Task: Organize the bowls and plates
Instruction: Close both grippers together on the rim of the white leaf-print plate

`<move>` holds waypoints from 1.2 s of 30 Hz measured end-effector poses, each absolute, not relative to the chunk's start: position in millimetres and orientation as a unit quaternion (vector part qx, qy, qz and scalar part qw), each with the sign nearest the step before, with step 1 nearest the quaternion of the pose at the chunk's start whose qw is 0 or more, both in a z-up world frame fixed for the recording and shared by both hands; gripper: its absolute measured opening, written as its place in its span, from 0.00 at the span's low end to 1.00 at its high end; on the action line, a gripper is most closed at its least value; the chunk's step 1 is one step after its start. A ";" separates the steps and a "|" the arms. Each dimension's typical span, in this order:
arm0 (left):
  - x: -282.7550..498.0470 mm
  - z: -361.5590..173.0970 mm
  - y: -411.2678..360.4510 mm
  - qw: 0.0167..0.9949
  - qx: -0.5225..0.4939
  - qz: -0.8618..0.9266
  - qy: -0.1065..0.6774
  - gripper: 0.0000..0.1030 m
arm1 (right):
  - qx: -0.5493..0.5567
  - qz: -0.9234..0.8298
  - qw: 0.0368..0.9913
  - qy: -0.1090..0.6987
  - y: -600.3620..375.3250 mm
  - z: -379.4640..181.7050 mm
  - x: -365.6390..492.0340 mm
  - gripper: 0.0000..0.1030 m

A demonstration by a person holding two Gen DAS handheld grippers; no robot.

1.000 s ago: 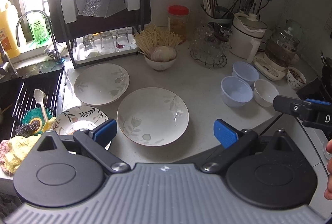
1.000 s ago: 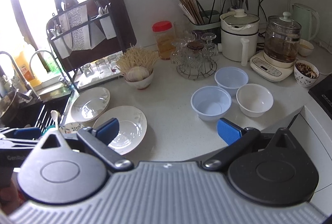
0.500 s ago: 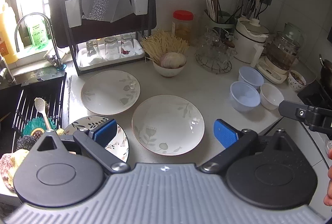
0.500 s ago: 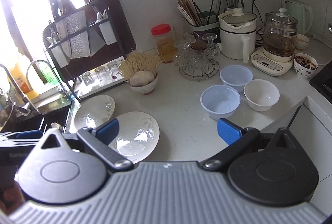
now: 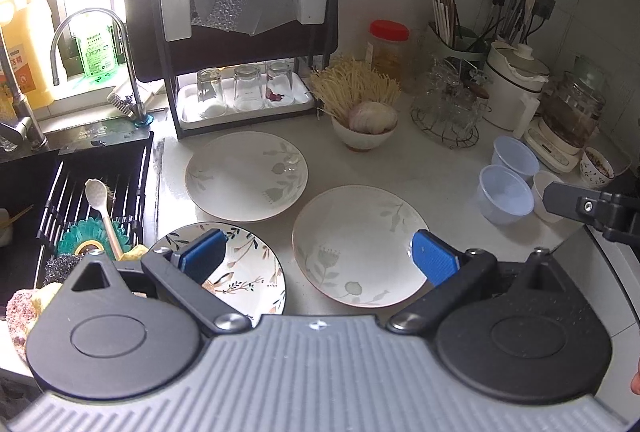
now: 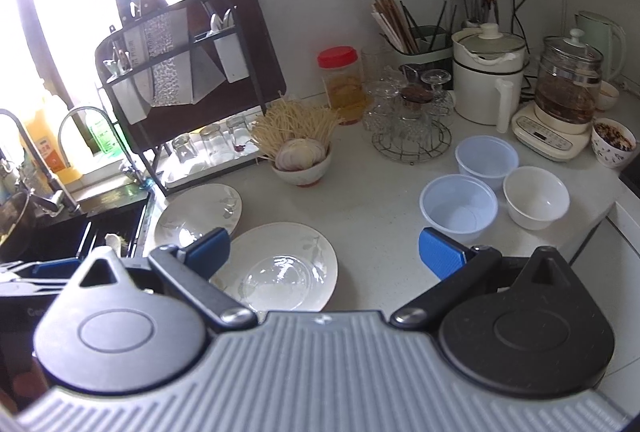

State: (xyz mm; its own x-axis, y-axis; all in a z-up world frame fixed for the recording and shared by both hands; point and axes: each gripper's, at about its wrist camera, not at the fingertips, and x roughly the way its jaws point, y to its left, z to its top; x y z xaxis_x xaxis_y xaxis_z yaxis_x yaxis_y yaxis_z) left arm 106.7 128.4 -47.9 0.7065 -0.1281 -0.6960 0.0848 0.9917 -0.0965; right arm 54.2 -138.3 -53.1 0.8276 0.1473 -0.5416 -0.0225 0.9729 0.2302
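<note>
Daylight from the window (image 6: 60, 11) on my left blows out to white, washing detail around the dish rack (image 6: 180, 71). The countertop (image 5: 400, 167) is evenly lit with soft shadows. Fisheye distortion bends both views' edges.

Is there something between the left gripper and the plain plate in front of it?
Nothing visible. The left gripper is open above the counter, and the plain plate lies bare between its fingers, apart from the patterned plate.
</note>
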 end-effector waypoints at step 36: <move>279.0 -94.8 183.6 0.909 -0.034 0.056 0.412 0.98 | 0.091 0.197 0.914 0.342 -66.5 -94.4 256.9 0.99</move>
State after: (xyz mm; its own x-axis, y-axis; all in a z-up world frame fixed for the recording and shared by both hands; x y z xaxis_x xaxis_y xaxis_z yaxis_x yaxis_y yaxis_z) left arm 279.0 183.6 -94.8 0.6540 0.0740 -0.7529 -0.1303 0.9913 -0.0157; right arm 256.9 -66.5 -94.4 0.6887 0.4221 -0.5895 -0.2979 0.9060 0.3007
